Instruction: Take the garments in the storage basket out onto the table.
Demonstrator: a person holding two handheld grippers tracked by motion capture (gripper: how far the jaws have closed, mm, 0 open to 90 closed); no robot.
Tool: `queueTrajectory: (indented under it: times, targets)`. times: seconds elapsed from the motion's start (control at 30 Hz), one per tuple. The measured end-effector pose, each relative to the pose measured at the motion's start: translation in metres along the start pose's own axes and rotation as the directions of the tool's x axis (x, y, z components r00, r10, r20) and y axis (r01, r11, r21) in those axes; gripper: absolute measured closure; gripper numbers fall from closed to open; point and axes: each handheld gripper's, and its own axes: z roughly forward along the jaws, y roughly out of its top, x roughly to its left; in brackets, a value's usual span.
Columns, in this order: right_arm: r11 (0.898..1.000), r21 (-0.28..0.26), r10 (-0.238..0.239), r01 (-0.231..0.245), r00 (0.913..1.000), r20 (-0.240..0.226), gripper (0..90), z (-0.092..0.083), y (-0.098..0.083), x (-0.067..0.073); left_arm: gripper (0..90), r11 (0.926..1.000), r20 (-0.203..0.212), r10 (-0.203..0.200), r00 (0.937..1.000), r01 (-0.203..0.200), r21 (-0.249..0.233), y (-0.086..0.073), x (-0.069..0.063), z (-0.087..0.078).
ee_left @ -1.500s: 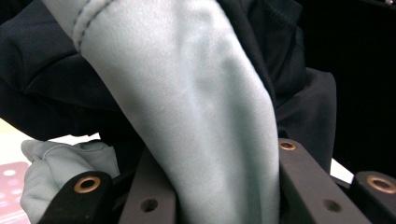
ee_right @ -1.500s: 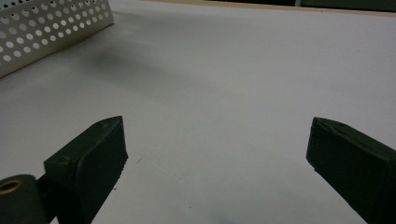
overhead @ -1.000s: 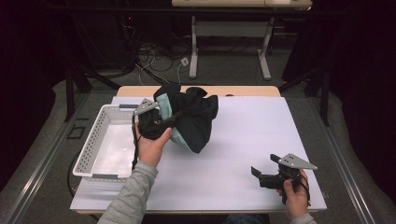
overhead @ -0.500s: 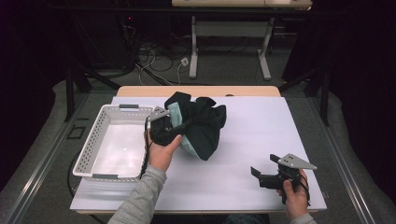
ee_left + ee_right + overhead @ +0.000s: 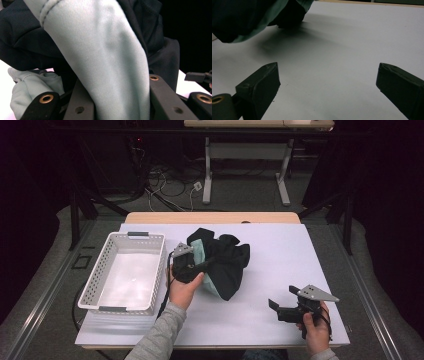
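**Bundle held just beside the basket, with loose folds free to slip**

Nearest the person, the right gripper (image 5: pixel 287 302) sits low over the white table (image 5: pixel 280 250), well apart from the basket (image 5: pixel 95 285) and on the far side of the cloth from it. Its jaws stand wide apart with nothing between them; the right gripper view shows bare tabletop in the gap.

Farther in, just beside the basket's right wall, the left gripper (image 5: pixel 192 265) is clenched on the dark garment (image 5: pixel 227 262). In the left gripper view a pale mint fold (image 5: pixel 105 65) of its lining is pinched between the jaws, with black cloth bunched behind it.

The risk, as I judge it, lies in that grip: only one fold is caught, and most of the bundle hangs off to the side away from the basket. If it is lifted or swung, the slack could drag on the table, catch on the basket rim, or pull the fold out of the jaws. The trailing cable by the basket could also snag.

The basket itself is empty; its white floor shows bare.
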Motion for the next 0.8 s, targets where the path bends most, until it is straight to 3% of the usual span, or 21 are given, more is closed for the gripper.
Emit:
queueTrajectory:
  times: [0.4, 0.67, 0.8]
  targets:
    - [1.0, 0.004, 0.006, -0.006, 1.0, -0.003, 4.7, 0.0, 0.0, 0.001, 72.5, 0.9985, -0.011, 0.009, 0.9999, -0.008, 0.054, -0.025, 0.0, 0.017]
    - [1.0, 0.003, 0.006, -0.006, 1.0, 0.003, 4.7, -0.001, -0.001, 0.0, 71.0, 0.9968, -0.028, 0.018, 0.9994, -0.016, 0.078, -0.031, 0.002, 0.02]
    - [1.0, 0.001, 0.01, -0.01, 1.0, -0.002, 4.7, 0.0, -0.001, 0.001, 68.5, 0.9957, -0.015, -0.026, 0.9996, 0.027, 0.088, -0.032, 0.002, 0.021]
